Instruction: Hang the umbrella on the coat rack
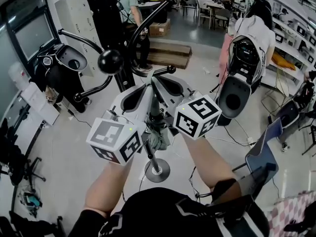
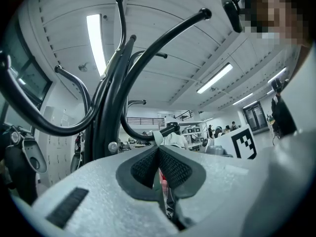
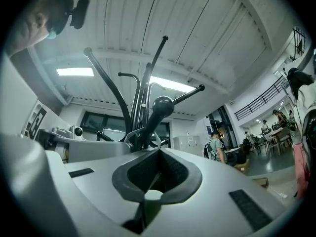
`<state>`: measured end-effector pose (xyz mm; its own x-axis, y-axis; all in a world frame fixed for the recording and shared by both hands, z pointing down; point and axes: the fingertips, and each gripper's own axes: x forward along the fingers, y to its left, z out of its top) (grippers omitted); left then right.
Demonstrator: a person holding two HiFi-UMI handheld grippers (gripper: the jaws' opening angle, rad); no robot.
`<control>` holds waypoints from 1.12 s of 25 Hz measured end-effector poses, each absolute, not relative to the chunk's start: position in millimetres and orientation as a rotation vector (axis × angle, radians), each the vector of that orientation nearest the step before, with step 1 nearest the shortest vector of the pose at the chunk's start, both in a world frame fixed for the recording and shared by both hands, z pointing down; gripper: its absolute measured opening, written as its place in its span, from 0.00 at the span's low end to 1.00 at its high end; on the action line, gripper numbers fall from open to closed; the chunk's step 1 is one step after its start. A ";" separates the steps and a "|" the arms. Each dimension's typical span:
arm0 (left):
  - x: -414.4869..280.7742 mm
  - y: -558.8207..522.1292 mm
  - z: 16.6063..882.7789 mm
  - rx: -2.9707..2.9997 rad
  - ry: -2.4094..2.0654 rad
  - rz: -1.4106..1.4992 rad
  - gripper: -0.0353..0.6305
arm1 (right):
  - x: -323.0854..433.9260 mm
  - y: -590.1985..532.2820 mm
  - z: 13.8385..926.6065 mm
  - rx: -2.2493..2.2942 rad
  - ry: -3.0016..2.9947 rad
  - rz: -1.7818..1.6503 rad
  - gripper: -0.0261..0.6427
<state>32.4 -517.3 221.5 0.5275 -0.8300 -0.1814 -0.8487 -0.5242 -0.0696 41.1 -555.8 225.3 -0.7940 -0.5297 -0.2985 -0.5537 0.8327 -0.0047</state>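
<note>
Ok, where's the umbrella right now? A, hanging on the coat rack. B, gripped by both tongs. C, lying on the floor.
B: the umbrella is clamped in the left tongs and the right tongs, not yet on the coat rack.

Head view steeply down — both gripper views low and upward — coat rack (image 1: 105,19) in all three

A pale polished floor (image 1: 64,167) lies below the left tool (image 2: 159,149). Stacked brown wooden boards (image 1: 170,53) sit ahead, a long white ceiling light strip (image 2: 96,41) glows above, and a dark-framed window (image 1: 29,31) stands leftward.
</note>
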 end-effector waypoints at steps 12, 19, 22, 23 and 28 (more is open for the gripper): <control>10.4 -517.9 234.7 -2.623 1.436 0.145 0.07 | 18.5 -548.8 235.3 -0.860 2.734 0.143 0.05; 12.7 -517.1 233.6 -2.659 1.365 0.181 0.07 | 22.7 -542.4 232.6 -0.927 2.699 0.189 0.05; 13.5 -514.7 233.0 -2.649 1.348 0.191 0.07 | 24.5 -539.5 232.2 -0.957 2.685 0.216 0.05; 13.9 -513.9 232.0 -2.640 1.342 0.193 0.07 | 25.1 -538.6 231.1 -0.964 2.679 0.227 0.06; 16.8 -505.8 234.4 -2.633 1.257 0.185 0.07 | 30.5 -532.8 234.6 -1.024 2.645 0.246 0.06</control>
<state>16.8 -505.8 234.4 0.6266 -0.7518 -0.2053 -0.7791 -0.6109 -0.1411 30.5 -532.8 234.6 -0.7038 -0.6289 -0.3304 -0.6791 0.7322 0.0529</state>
